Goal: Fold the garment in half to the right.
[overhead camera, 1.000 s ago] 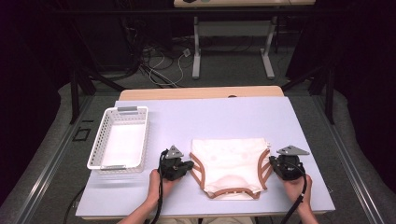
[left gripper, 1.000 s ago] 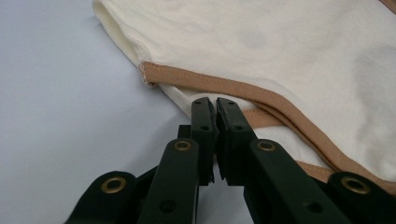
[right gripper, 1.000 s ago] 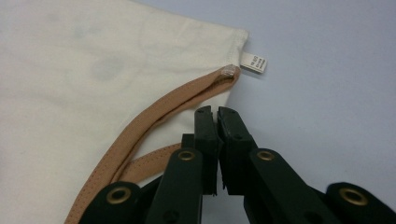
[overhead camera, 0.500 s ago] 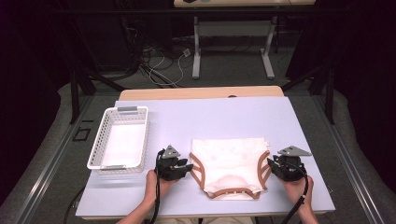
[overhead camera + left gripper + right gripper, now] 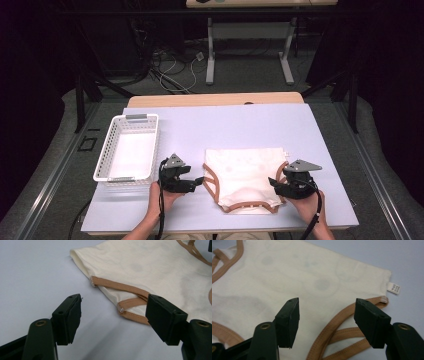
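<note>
From the high view, I see the cream cotton garment with tan trim (image 5: 245,179) lying flat on the pale blue table (image 5: 225,125), near the white plastic basket (image 5: 127,147); I judge folding and binning remain. In the left gripper view, my left gripper (image 5: 113,315) has just been opening, its jaws apart beside the trim and holding nothing. In the right gripper view, my right gripper (image 5: 327,320) has likewise just been opening and hovers empty above the cloth.

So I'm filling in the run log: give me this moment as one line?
left gripper: just opened, nothing held | right gripper: just opened, nothing held | cream garment: flat on table between them | white basket: left of it
</note>
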The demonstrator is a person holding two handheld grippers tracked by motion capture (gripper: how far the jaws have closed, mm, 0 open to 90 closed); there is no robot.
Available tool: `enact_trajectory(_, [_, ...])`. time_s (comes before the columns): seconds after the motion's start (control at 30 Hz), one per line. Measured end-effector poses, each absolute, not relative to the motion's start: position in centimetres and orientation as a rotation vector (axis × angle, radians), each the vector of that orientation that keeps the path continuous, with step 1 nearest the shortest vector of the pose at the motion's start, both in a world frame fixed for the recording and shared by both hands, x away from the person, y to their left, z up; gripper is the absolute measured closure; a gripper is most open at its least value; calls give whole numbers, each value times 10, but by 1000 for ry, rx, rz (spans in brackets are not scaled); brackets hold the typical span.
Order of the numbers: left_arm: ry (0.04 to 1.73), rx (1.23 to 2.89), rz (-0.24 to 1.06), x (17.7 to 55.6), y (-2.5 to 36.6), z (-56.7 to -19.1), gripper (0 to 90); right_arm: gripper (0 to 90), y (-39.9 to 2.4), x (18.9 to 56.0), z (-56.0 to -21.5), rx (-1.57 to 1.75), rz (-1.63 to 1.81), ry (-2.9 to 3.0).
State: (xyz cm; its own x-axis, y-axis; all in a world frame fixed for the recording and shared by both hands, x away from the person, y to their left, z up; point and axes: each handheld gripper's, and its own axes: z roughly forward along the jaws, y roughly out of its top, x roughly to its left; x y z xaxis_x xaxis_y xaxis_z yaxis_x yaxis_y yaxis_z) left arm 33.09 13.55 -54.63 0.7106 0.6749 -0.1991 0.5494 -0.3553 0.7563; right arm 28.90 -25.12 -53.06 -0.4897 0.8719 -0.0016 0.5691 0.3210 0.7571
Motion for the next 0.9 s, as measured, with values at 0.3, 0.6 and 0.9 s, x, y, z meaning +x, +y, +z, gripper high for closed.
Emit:
enact_trajectory(0.3, [927, 2049, 189, 330, 140, -543, 180, 256, -234, 283, -530, 1200, 1041, 2244])
enact_trajectory(0.6, [941, 2057, 203, 329, 138, -543, 93, 165, -214, 276, -530, 1149, 1087, 2306])
enact_trajectory(0.9, [934, 2082, 224, 330, 138, -543, 3, 105, -194, 271, -532, 1095, 1114, 2377])
